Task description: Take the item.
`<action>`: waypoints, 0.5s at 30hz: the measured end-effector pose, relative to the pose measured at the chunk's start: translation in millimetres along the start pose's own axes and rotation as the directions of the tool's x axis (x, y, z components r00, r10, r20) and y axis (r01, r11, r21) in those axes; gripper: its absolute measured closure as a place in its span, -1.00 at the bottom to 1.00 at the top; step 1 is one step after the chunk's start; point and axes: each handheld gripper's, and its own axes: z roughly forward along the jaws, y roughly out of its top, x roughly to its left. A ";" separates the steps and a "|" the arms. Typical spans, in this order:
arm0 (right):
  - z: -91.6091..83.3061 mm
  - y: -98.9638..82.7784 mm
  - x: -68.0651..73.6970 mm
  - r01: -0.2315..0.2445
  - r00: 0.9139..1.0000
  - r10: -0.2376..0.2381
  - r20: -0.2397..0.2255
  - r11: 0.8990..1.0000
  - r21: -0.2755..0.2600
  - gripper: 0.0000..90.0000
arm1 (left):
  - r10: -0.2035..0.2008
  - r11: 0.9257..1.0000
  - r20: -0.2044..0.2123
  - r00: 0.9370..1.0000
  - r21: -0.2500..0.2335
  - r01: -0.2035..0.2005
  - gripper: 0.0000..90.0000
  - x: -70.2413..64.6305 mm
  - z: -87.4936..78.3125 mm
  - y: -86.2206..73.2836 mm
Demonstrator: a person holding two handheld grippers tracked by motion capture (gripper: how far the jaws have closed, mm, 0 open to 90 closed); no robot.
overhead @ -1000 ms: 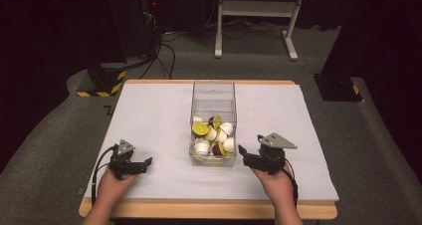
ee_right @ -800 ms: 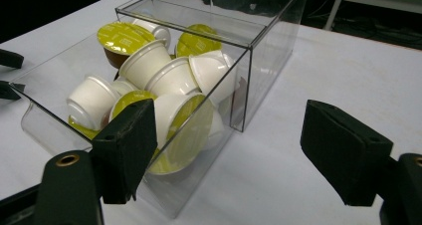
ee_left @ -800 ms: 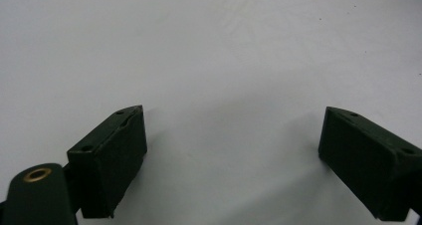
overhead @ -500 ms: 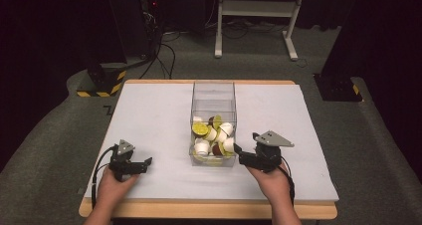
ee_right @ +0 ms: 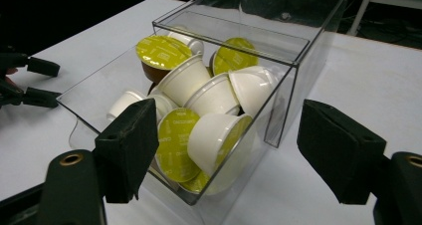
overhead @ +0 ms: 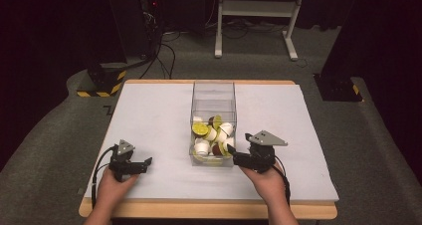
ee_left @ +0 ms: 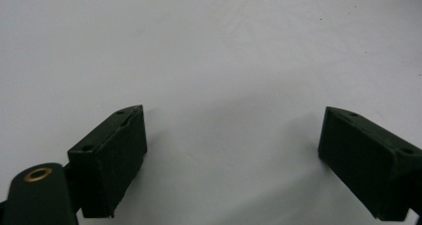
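Meanwhile the clear box (overhead: 213,110) of capsules (ee_right: 199,100) sits just beside the gaping right tongs (overhead: 238,157), left tongs (overhead: 144,164) likewise spread.

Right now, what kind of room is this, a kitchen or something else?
Probably a lab or test room, not a kitchen. A white-covered table stands on grey carpet, black-and-yellow striped bases and loose cables lie behind it, and a clear box of coffee pods sits ready.
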 end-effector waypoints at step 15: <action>9.5 -1.5 17.3 0.043 0.998 -0.043 -0.055 0.999 -0.002 -0.09 | -0.002 1.000 0.000 1.000 0.000 0.002 -0.73 -0.2 -0.2 -0.1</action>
